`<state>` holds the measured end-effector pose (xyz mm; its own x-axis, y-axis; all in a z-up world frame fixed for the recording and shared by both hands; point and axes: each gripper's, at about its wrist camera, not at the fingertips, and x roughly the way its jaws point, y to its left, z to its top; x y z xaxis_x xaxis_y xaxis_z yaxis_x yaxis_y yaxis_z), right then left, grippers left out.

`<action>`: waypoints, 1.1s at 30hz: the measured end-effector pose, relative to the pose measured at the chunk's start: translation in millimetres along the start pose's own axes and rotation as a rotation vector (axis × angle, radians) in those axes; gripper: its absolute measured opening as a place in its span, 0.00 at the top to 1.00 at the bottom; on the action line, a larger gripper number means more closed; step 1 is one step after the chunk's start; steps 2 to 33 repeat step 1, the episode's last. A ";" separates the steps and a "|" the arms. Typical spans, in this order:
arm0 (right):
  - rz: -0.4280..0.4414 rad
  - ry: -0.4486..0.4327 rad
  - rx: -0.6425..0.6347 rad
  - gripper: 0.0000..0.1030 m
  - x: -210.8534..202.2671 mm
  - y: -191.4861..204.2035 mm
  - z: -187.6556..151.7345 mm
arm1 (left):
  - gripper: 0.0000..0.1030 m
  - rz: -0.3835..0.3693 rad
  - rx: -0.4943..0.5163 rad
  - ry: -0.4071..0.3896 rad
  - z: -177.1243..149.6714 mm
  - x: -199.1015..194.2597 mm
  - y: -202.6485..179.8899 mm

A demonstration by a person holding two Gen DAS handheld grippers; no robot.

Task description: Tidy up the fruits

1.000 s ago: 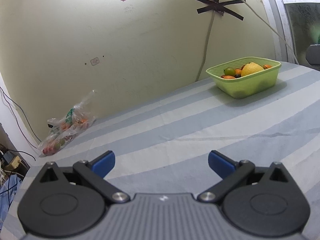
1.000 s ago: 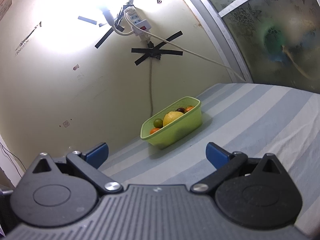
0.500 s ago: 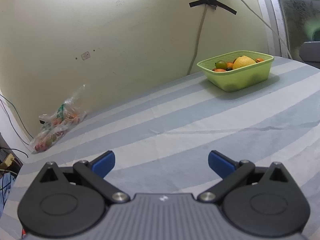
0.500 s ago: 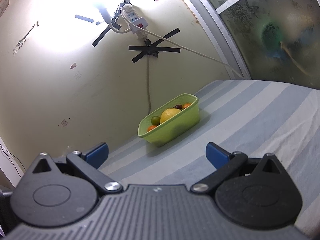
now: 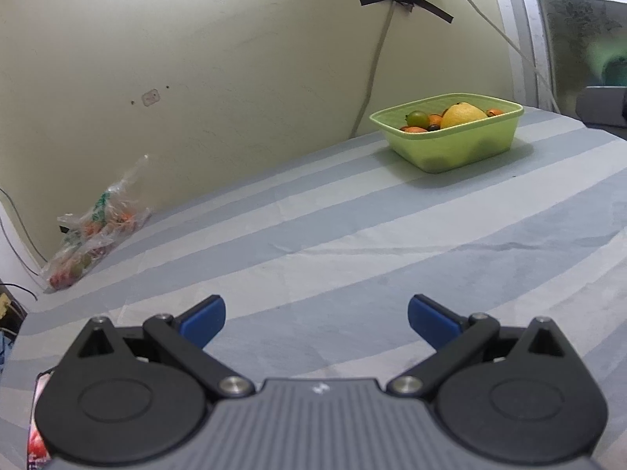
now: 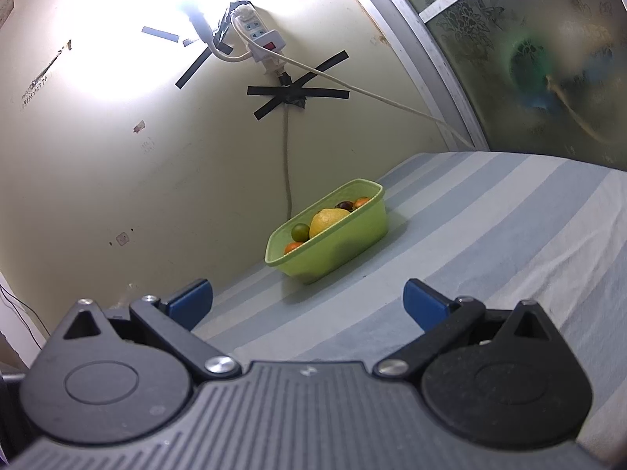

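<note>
A light green tub stands by the wall at the back right of the striped cloth. It holds a large yellow fruit, a small green fruit and small orange ones. The right wrist view has the same tub ahead, with the yellow fruit on top. Far left against the wall lies a clear plastic bag with small red and orange fruits inside. My left gripper is open and empty, low over the cloth. My right gripper is open and empty too, well short of the tub.
A blue and grey striped cloth covers the surface. A cable taped to the wall hangs down behind the tub. A power strip is taped high on the wall. Frosted glass panels stand at the right.
The left wrist view has tilted and shifted a little, so the tub and bag sit slightly differently in frame. The right gripper drifted slightly. Both grippers stayed open and empty.
</note>
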<state>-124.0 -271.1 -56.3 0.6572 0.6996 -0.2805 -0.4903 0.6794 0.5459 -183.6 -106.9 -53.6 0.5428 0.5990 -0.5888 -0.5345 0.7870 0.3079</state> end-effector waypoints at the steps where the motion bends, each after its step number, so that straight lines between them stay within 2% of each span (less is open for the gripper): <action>1: -0.001 0.000 -0.001 0.00 0.1 0.0 0.0 | 0.00 -0.008 -0.004 -0.001 0.1 -0.1 0.1; 33: -0.001 0.000 -0.001 0.00 0.1 0.0 0.0 | 0.00 -0.008 -0.004 -0.001 0.1 -0.1 0.1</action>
